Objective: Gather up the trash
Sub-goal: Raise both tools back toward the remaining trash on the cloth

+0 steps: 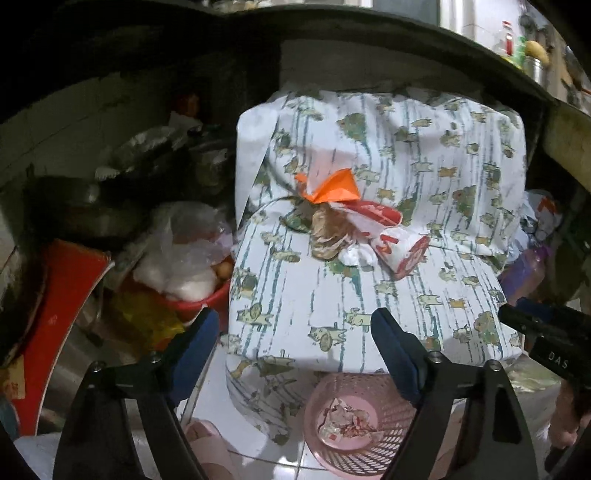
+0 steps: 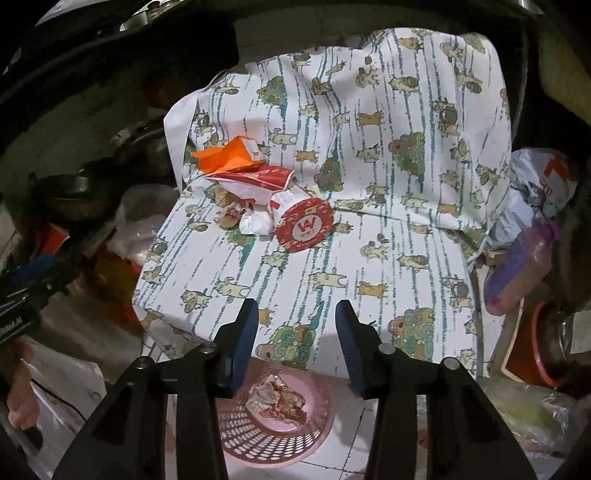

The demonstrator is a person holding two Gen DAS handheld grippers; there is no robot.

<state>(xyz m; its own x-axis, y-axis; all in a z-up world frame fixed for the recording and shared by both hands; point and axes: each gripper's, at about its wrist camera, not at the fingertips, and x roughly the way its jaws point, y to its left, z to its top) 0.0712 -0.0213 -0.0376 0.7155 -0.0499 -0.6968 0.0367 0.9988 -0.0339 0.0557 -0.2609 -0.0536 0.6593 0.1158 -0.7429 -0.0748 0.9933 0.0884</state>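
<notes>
A pile of trash lies on a cloth-covered seat [image 2: 332, 288]: an orange paper scrap [image 2: 225, 157], a red-and-white wrapper [image 2: 258, 181], a red paper cup on its side [image 2: 304, 229], brown crumpled paper [image 2: 227, 214]. The same pile shows in the left wrist view [image 1: 354, 229]. A pink mesh basket [image 2: 280, 428] stands on the floor below the seat's front edge, with crumpled paper inside; it also shows in the left wrist view [image 1: 354, 417]. My left gripper [image 1: 295, 339] is open and empty, short of the pile. My right gripper [image 2: 295, 332] is open and empty above the basket.
Left of the seat are dark pans [image 1: 92, 206], a red bucket with plastic bags [image 1: 184, 273] and a red board [image 1: 59, 325]. Right of it are a purple-capped bottle [image 2: 517, 266] and bags [image 2: 543, 177]. A dark counter edge [image 1: 332, 26] overhangs. White floor tiles lie below.
</notes>
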